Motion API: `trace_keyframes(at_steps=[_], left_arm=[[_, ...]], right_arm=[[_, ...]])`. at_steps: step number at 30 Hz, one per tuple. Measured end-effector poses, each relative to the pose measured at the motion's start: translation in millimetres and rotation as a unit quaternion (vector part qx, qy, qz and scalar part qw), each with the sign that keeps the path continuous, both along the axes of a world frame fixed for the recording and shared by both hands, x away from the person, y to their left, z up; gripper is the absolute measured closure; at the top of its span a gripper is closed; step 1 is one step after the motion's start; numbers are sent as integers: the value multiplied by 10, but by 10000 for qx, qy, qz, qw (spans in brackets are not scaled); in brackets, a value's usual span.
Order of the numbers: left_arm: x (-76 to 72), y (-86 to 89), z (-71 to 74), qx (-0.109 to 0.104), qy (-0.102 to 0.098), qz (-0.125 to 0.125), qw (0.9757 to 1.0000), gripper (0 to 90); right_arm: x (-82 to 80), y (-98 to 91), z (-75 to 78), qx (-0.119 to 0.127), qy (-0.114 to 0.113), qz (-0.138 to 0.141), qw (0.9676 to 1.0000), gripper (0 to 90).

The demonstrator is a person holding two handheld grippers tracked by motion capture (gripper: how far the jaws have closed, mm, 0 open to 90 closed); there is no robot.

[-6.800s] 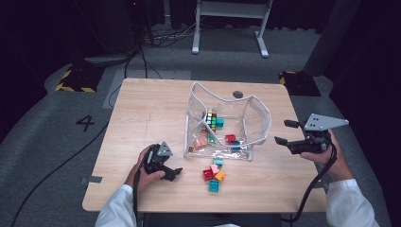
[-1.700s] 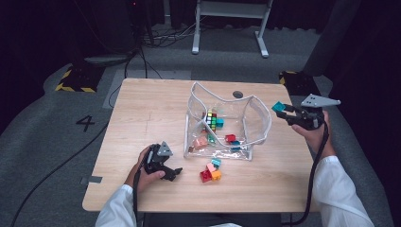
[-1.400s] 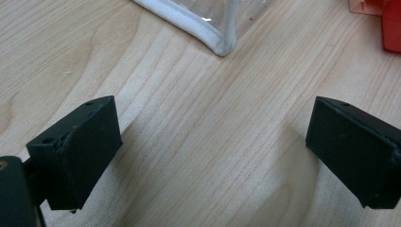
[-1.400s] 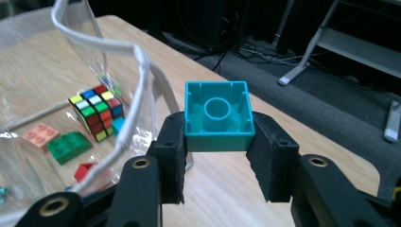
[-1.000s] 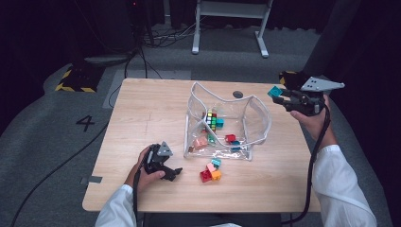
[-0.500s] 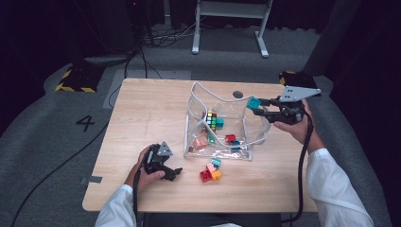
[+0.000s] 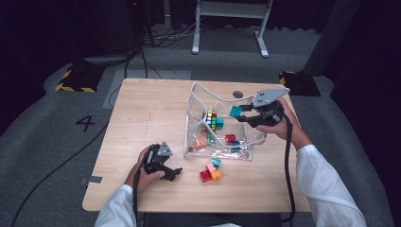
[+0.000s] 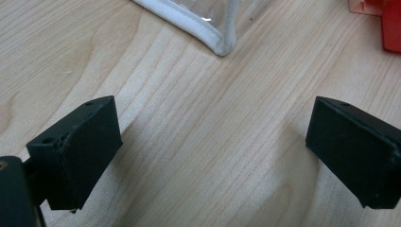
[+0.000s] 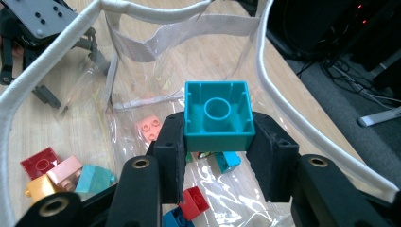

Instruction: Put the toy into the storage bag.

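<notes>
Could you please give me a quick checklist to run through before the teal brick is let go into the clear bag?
1. Grip: right hand-held gripper shut on the teal brick: ok.
2. Brick over the clear bag opening: ok.
3. Bag mouth held open by its white rim: ok.
4. Left hand-held gripper open, resting on the table, apart from the bag: ok.
5. Loose bricks remain outside the bag: not ok.

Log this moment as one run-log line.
right gripper: shut on teal block, above clear bag | left gripper: open, on table | loose blocks: beside bag
</notes>
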State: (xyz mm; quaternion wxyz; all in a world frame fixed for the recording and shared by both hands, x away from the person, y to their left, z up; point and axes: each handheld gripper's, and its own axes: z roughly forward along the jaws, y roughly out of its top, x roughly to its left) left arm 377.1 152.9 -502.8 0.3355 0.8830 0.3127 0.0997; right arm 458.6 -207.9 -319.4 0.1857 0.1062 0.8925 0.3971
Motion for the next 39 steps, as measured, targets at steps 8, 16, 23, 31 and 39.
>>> trace_keyframes(at_steps=[8,16,23,31,39], left_arm=[[1,0,0,0,-10,2,10000,41],[2,-1,-2,-14,-3,-12,10000,42],[1,0,0,-2,-3,-4,10000,41],[1,-1,-1,-4,-6,-2,10000,41],[3,-2,-3,-18,-11,-14,10000,41]], right_arm=[[77,214,-34,-652,126,-64,9978,591],[158,275,-131,-1299,253,-190,9910,591],[206,194,-228,-1678,481,-304,9842,591],[214,-22,-275,-1805,533,-399,9813,591],[212,-241,-246,-1752,629,-453,9815,591]])
